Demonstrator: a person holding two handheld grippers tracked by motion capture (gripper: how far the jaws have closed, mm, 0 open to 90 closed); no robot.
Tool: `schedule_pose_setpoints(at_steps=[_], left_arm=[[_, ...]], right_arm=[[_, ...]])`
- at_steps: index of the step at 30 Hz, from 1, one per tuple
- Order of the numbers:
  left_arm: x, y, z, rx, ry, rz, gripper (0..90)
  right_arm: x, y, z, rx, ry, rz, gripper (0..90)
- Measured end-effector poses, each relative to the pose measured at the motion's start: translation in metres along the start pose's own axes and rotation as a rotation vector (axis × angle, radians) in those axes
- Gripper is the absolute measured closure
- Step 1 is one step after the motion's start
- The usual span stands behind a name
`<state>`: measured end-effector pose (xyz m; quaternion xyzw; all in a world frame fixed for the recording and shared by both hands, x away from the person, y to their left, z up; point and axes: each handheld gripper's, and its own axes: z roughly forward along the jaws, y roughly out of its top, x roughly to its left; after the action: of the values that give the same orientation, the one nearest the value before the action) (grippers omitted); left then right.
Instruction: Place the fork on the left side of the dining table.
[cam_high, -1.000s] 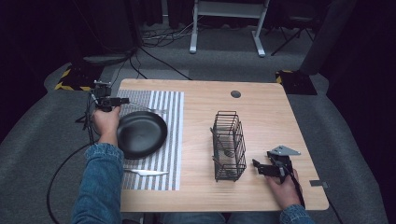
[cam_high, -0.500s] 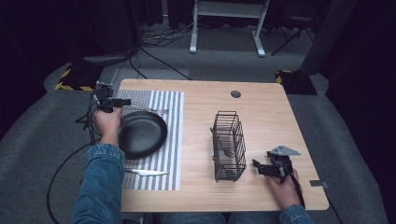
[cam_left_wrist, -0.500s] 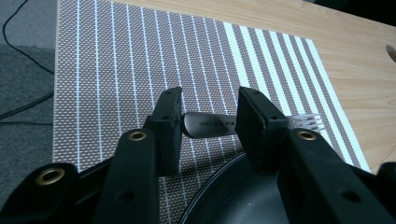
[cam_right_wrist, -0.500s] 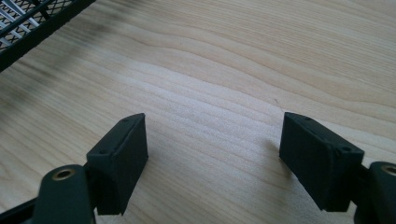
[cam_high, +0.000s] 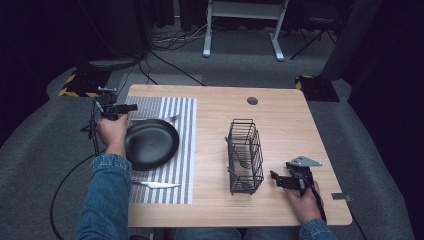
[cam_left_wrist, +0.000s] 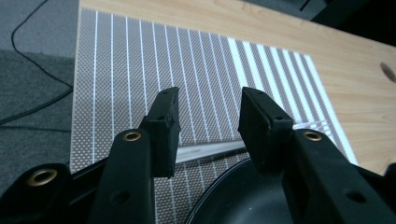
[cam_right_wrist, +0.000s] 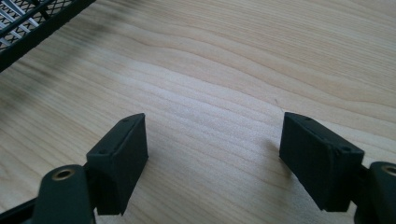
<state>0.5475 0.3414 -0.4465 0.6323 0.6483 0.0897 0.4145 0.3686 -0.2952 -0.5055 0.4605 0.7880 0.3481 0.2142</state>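
On table (cam_high: 300, 120) left side – striped mat (cam_high: 180, 110) near left edge holds black pan (cam_high: 151, 144) | wire basket (cam_high: 245, 156) mid-table, open wood around it | left gripper (cam_left_wrist: 208, 123) jaws moderately open above fork (cam_high: 170, 119) behind pan – not yet gripped | right gripper (cam_right_wrist: 212, 158) jaws wide, empty, beside basket | knife (cam_high: 156, 184) untouched.

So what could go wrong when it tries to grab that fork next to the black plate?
The left hand-held gripper hangs open over the fork, which lies flat on the striped mat, partly hidden by the plate. The thin handle could slip out between the jaws. One jaw sits over the plate's rim, so closing might bump or tip the plate. The mat might also bunch up.
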Motion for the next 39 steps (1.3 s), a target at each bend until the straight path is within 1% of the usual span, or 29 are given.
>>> schedule_pose_setpoints(at_steps=[5, 9, 12, 13, 14, 17, 19, 22, 24, 27, 29, 31, 35, 37, 39], left_arm=[[-0.009, 0.003, -0.004, -0.021, -0.008, 0.034, 58.1], [-0.018, 0.003, -0.011, -0.026, -0.002, 0.081, 57.7], [-0.026, 0.004, -0.021, -0.034, -0.009, 0.123, 57.0], [-0.029, 0.004, -0.025, -0.039, -0.006, 0.132, 56.8], [-0.033, 0.004, -0.03, -0.044, -0.006, 0.155, 56.7], [-0.043, 0.001, -0.042, -0.06, -0.015, 0.189, 56.3], [-0.05, -0.001, -0.05, -0.065, -0.014, 0.224, 56.1], [-0.058, -0.004, -0.061, -0.08, -0.028, 0.248, 55.8], [-0.063, -0.007, -0.07, -0.093, -0.037, 0.267, 55.7], [-0.071, -0.013, -0.083, -0.1, -0.043, 0.307, 55.1], [-0.075, -0.017, -0.092, -0.106, -0.057, 0.327, 55.1], [-0.079, -0.022, -0.098, -0.109, -0.075, 0.339, 55.0], [-0.083, -0.035, -0.113, -0.105, -0.09, 0.365, 54.7], [-0.085, -0.042, -0.122, -0.113, -0.103, 0.372, 54.6], [-0.089, -0.051, -0.134, -0.124, -0.114, 0.391, 54.2]], right_arm=[[0.0, 0.0, 0.0, 0.0, 0.0, 0.0, 23.7], [0.0, 0.0, 0.0, 0.0, 0.0, 0.0, 23.7], [0.0, 0.0, 0.0, 0.0, 0.0, 0.001, 23.7], [0.0, 0.0, 0.0, 0.0, 0.0, 0.0, 23.6], [0.0, 0.0, 0.0, 0.0, 0.0, 0.0, 23.6], [0.0, 0.0, 0.0, 0.0, 0.0, 0.0, 23.7], [0.0, 0.0, 0.0, 0.0, 0.0, 0.0, 23.7], [0.0, 0.0, 0.0, 0.0, 0.0, 0.0, 23.7], [0.0, 0.0, 0.0, 0.0, 0.0, 0.0, 23.7], [0.0, 0.0, 0.0, 0.0, 0.001, 0.001, 23.7], [0.0, 0.0, 0.0, 0.0, 0.001, 0.0, 23.7], [0.0, 0.0, 0.0, 0.0, 0.003, -0.001, 23.7], [0.0, 0.0, 0.0, 0.0, 0.005, -0.002, 23.7], [0.0, 0.0, 0.0, 0.0, 0.005, -0.001, 23.7], [0.0, 0.0, 0.0, 0.0, 0.005, -0.002, 23.7]])
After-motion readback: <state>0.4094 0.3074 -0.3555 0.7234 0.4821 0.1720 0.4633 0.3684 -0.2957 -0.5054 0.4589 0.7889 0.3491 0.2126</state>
